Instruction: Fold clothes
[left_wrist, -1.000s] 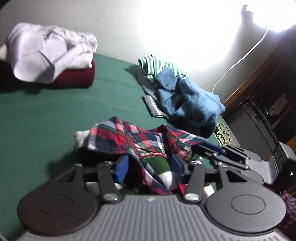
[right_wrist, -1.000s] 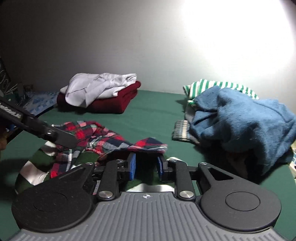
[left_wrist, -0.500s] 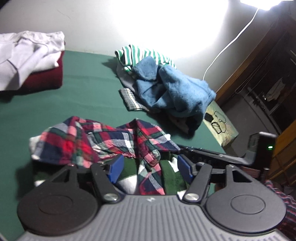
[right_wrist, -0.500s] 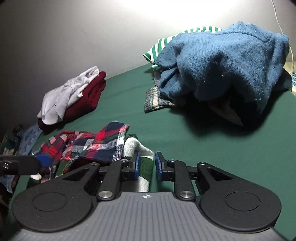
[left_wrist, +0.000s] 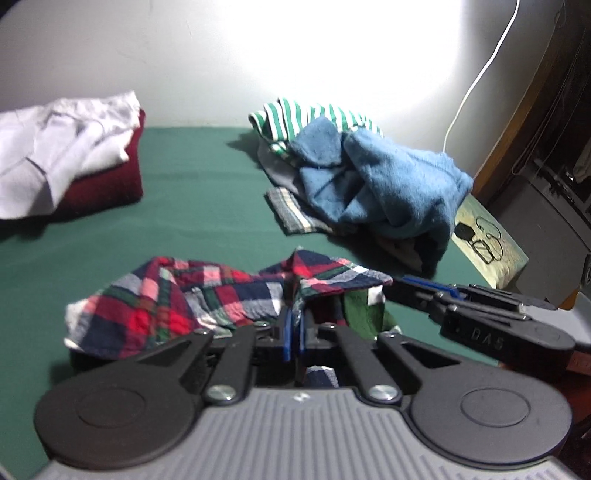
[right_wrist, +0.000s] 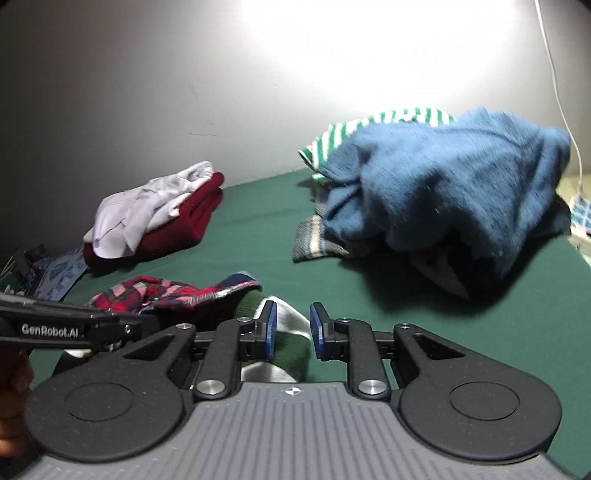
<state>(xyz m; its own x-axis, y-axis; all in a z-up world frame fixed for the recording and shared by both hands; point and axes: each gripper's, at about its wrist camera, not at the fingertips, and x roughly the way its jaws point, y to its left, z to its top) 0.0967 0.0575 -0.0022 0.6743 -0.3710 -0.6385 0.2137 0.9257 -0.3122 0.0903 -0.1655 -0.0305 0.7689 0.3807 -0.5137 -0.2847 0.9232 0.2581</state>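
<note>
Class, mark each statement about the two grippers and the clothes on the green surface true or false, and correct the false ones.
1. The left gripper is shut on the plaid shirt. True.
2. The right gripper is shut. False: it is open.
3. A white garment lies on the dark red one. True.
4. The blue sweater is neatly folded. False: it lies in a crumpled heap.

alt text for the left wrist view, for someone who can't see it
The left gripper is shut on the plaid shirt, which lies crumpled on a green surface. Behind it, a blue sweater tops a loose pile at right, and a white garment lies on a folded maroon one at left.
</note>
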